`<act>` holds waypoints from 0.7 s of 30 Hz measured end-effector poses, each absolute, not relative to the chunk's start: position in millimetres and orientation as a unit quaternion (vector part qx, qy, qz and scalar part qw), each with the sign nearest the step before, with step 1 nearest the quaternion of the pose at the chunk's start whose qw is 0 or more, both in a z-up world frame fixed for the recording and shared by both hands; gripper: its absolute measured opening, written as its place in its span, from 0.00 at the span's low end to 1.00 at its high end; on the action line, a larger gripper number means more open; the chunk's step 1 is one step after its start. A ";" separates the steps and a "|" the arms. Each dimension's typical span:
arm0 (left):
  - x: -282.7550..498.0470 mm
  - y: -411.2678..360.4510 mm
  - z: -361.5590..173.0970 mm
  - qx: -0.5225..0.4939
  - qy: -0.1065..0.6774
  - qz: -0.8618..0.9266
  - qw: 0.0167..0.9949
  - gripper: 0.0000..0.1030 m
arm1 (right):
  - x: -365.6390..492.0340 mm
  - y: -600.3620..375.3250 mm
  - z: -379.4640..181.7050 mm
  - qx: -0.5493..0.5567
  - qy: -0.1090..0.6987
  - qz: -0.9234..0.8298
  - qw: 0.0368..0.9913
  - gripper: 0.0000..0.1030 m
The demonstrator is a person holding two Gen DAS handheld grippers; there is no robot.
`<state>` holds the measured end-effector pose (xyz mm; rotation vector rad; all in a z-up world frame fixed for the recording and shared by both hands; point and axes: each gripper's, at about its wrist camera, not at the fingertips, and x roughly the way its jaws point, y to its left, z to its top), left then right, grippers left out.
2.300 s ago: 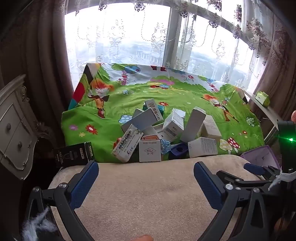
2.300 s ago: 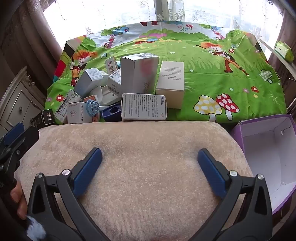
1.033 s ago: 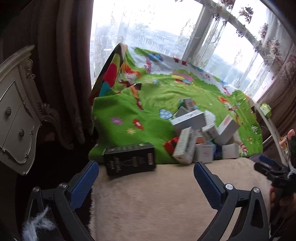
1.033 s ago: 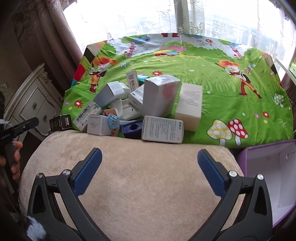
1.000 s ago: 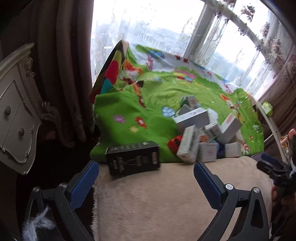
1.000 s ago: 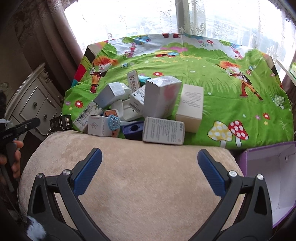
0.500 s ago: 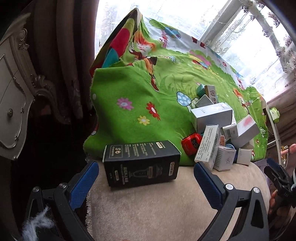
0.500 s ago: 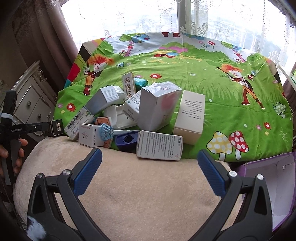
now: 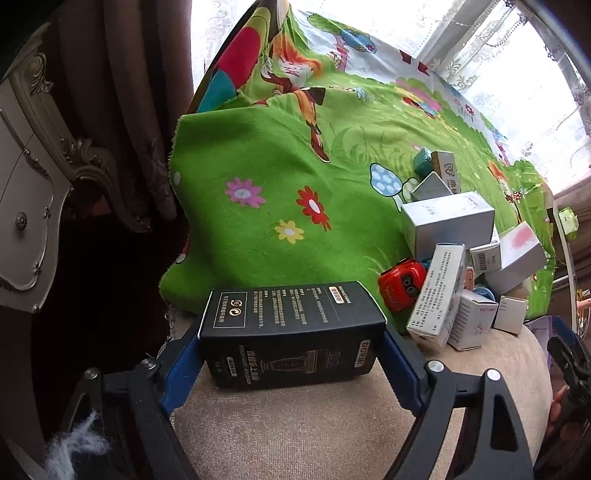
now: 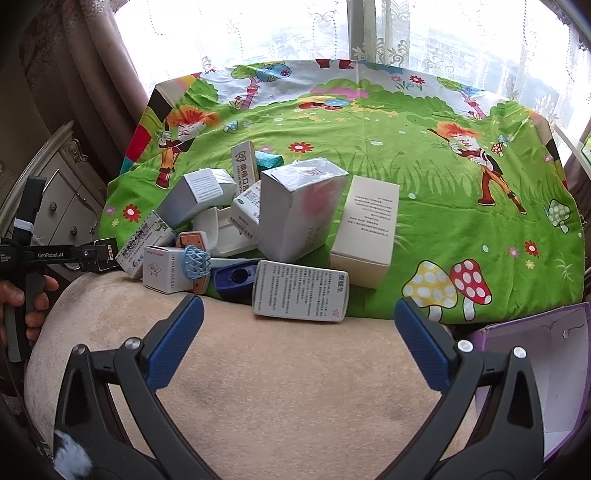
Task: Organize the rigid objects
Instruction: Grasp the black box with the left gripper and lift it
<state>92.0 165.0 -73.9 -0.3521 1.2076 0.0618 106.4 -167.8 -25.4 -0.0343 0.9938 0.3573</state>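
A black box [image 9: 291, 332] lies on its side at the left end of a beige cushion [image 9: 314, 432]. My left gripper [image 9: 288, 354] has its blue pads against both ends of the box. A pile of white and grey cartons [image 10: 295, 218] with a red toy car [image 9: 400, 284] sits on the green cartoon cloth [image 10: 406, 166]. My right gripper [image 10: 297, 328] is open and empty above the cushion [image 10: 277, 398], just short of a flat white carton [image 10: 299, 295]. An open purple box [image 10: 554, 369] stands at the right.
A cream carved cabinet [image 9: 26, 206] and dark curtains [image 9: 140, 110] stand left of the cloth. A window with lace curtains [image 10: 369, 33] runs behind. The left gripper's handle and a hand [image 10: 26, 273] show at the far left of the right wrist view.
My left gripper swung left, moved in on the black box and closed its pads against both ends. My right gripper stayed open and moved slightly closer to the pile.
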 end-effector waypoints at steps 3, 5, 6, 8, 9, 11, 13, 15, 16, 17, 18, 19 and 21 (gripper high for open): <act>88.8 164.9 -70.5 -0.161 0.556 0.037 0.814 0.84 | 108.7 -171.9 -26.4 -0.008 0.478 0.172 0.862 1.00; 85.1 165.4 -62.4 -0.156 0.540 0.053 0.825 0.84 | 111.1 -173.1 -26.0 -0.005 0.479 0.175 0.860 1.00; 82.8 165.3 -57.4 -0.153 0.531 0.059 0.831 0.84 | 111.7 -173.0 -25.4 -0.006 0.477 0.176 0.861 1.00; 76.5 162.7 -44.5 -0.151 0.508 0.067 0.845 0.84 | 114.9 -172.7 -23.5 -0.010 0.472 0.179 0.863 1.00; 74.0 160.0 -38.4 -0.149 0.498 0.067 0.852 0.84 | 117.1 -172.8 -22.7 -0.013 0.470 0.178 0.865 1.00; 69.0 152.9 -27.0 -0.144 0.476 0.064 0.865 0.84 | 123.7 -173.4 -20.4 -0.013 0.464 0.177 0.868 1.00; 65.2 142.9 -17.3 -0.139 0.460 0.055 0.875 0.84 | 130.7 -172.8 -18.2 -0.014 0.459 0.182 0.870 1.00; 62.7 129.6 -8.7 -0.133 0.447 0.038 0.884 0.84 | 139.9 -169.3 -15.6 -0.023 0.448 0.214 0.868 1.00; 62.1 124.4 -6.2 -0.130 0.443 0.029 0.887 0.84 | 143.4 -168.6 -15.4 -0.028 0.446 0.222 0.866 1.00; 62.2 119.3 -4.0 -0.127 0.441 0.022 0.888 0.84 | 148.2 -167.7 -15.1 -0.037 0.443 0.231 0.865 1.00; 62.2 114.3 -3.1 -0.125 0.439 0.015 0.889 0.84 | 153.0 -167.0 -14.9 -0.045 0.437 0.248 0.864 1.00; 62.3 108.7 -2.5 -0.123 0.438 0.007 0.890 0.84 | 156.6 -166.4 -15.4 -0.050 0.433 0.261 0.861 1.00; 65.5 97.2 -3.9 -0.120 0.438 -0.006 0.891 0.84 | 165.7 -164.0 -16.6 -0.070 0.430 0.274 0.857 1.00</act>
